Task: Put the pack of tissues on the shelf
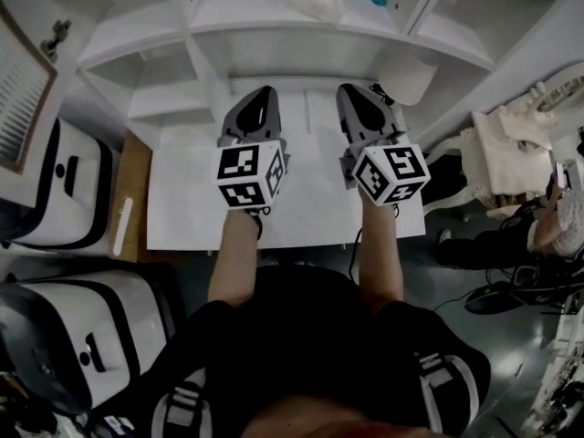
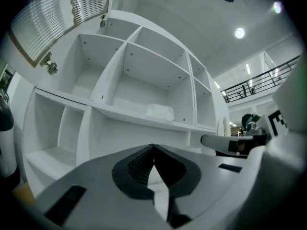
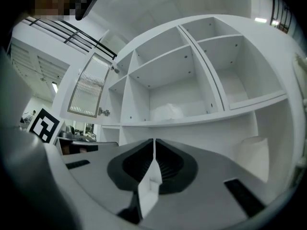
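White shelf unit (image 2: 125, 115): open square compartments, all painted white, fill the space straight ahead of both sets of jaws. A bare white table (image 1: 310, 203) lies beneath them.
Far left: two white cases with black trim (image 1: 68, 185) sit low down, well off to the left of the left jaws and out of their reach.
Left gripper (image 2: 153, 148): held level and aimed at the shelves. Its jaws are drawn together tip to tip, with nothing between them.
Pack of tissues (image 2: 159, 111): a pale, soft-looking packet lying flat on a middle shelf board. It is ahead of and above the left jaw tips, well apart from them. From the right jaws it is also ahead and above, a little to the right of their tips. Neither gripper touches it.
Right gripper (image 3: 154, 145): level, side by side with the left one. Its jaws meet at the tips and hold nothing.
White rounded thing (image 3: 252, 158): stands in a lower compartment, beyond and to the right of the right jaws. I cannot tell what it is.
Task progress: judging by how things lie, the job looks finished. The pack rests on the shelf, both grippers are empty and clear of it, and no step seems left.
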Available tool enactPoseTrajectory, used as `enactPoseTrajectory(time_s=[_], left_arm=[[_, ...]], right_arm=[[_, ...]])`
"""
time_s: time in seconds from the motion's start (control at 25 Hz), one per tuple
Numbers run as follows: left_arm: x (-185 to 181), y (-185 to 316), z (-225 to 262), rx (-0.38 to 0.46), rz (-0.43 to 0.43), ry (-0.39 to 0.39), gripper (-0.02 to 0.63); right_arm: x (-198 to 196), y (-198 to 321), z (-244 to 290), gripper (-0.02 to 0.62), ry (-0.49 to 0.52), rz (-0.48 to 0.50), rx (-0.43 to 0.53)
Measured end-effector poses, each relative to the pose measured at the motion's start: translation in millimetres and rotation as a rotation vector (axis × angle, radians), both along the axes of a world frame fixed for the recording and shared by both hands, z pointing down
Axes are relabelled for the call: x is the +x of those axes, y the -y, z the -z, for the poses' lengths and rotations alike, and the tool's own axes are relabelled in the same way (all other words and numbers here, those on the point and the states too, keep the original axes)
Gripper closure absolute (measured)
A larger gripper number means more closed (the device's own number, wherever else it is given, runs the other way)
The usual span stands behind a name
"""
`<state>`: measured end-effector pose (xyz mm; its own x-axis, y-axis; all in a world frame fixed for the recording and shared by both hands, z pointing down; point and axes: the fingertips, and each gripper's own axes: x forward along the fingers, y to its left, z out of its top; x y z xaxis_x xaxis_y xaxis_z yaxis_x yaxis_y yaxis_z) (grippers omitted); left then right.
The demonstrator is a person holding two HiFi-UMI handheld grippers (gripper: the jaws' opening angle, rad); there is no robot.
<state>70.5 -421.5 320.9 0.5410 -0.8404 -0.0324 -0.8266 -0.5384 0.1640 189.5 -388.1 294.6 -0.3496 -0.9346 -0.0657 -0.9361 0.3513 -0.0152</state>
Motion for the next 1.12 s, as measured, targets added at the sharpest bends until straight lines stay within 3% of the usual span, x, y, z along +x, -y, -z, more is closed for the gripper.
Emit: enactPoseTrajectory(time_s=[0.48,1.12], left_arm=[[28.2,-34.6,-23.1,0.001,-0.080,0.069,0.595],[10.2,-44.3,-44.8,-0.053,-0.078,0.102,0.595]], right_arm=[[0.8,-15.3,-39.5,0.574,0.043,-0.018,-0.052],[-21.6,-19.3,-59.4,0.574,0.075,0.000,-0.090]])
